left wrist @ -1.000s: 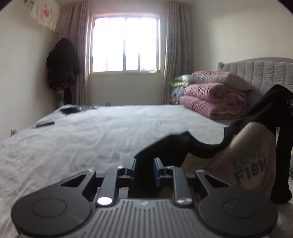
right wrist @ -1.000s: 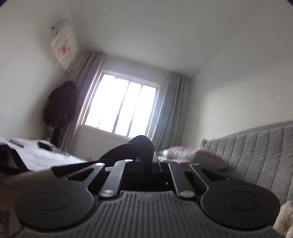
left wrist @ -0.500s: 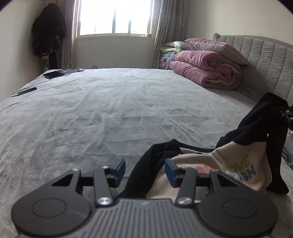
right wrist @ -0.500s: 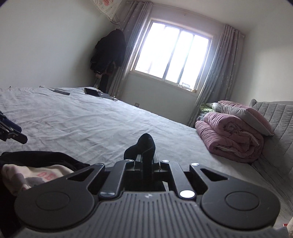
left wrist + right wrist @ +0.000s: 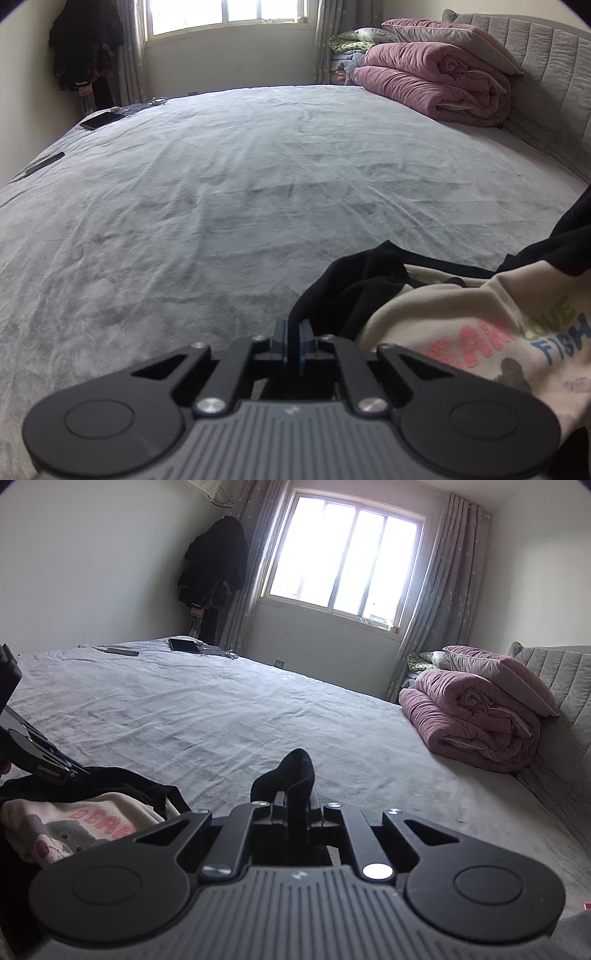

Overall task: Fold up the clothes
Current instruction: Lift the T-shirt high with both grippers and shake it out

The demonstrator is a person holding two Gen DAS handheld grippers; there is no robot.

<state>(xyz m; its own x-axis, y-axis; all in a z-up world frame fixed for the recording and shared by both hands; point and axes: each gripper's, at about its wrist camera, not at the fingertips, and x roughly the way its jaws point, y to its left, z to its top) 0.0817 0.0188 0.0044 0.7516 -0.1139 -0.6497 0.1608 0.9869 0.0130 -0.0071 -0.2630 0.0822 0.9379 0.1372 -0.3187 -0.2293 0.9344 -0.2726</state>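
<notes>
The sweatshirt [image 5: 461, 325] lies crumpled at the near edge of the bed [image 5: 240, 184], a cream body with black sleeves and black trim. In the left wrist view it fills the near right corner, and the print on its chest reads "FISH" in blue, with green letters above it and coral ones beside it that are partly folded under. The right wrist view shows the same garment at the near left, where coral letters "BEAR" sit above a grey cartoon bear's face.

The left gripper [image 5: 291, 345] is clamped on a black fold of the sweatshirt, its blue-edged pads pinching the cloth at the garment's left end. The right gripper [image 5: 295, 808] is closed too, gripping another black piece that sticks up in a rounded tip between its fingers. Only the right wrist view shows the left gripper from outside, at the far left edge, with small white lettering that seems to read "GenRobot.AI".

Beyond the garment, the grey wrinkled bed sheet stretches away. A rolled pink quilt [image 5: 436, 86] with a pillow [image 5: 450, 35] on top sits far right against the padded grey headboard [image 5: 554, 66]. A tablet [image 5: 183, 645] and a dark phone [image 5: 122, 651] lie on the far left of the bed. Past them are a bright window [image 5: 343, 557], grey curtains and dark clothes [image 5: 214, 565] hanging in the corner.
</notes>
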